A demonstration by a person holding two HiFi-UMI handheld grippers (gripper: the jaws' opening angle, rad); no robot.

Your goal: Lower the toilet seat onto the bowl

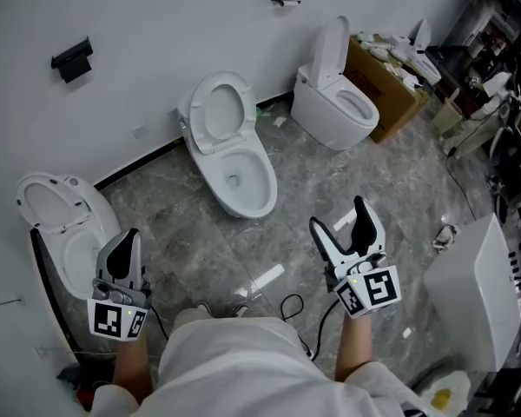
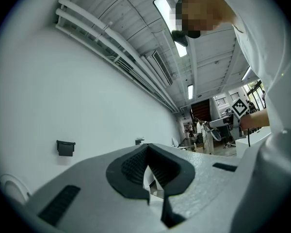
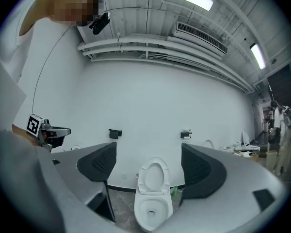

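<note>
Looking at the toilet seat [image 1: 219, 111]: standing up against the wall, just left of the upper centre of the head view, above its open bowl [image 1: 246, 179], not yet lowered. In the right gripper view, showing at lower centre, small and far off.

Judging this as the approach step: facing the middle toilet from well back, touching nothing.

Holding the right claw [image 1: 337, 217] spread wide at lower right of centre, with nothing between the pads; framing seat and bowl in the gap between them, well beyond the tips. Carrying the left claw [image 1: 128, 237] pressed together and empty at lower left, near a second toilet [image 1: 56, 202] at the far left edge, lid up.

Noting further out: a third toilet [image 1: 334, 102] at upper right, lid also raised, just beside a cardboard box [image 1: 386, 89] with white parts in it; a white cabinet [image 1: 469, 294] at the right edge; a dark holder [image 1: 72, 59] on the wall at upper left; grey stone floor [image 1: 174, 224] between everything.

Calling next, most likely, for:
- closing the distance across the floor
- raising the spread right claw to the seat's top rim, then pinching it or hooking behind it
- tipping the seat forward and easing it down onto the bowl, not dropping it
- aiming at the middle toilet, not either neighbour
</note>
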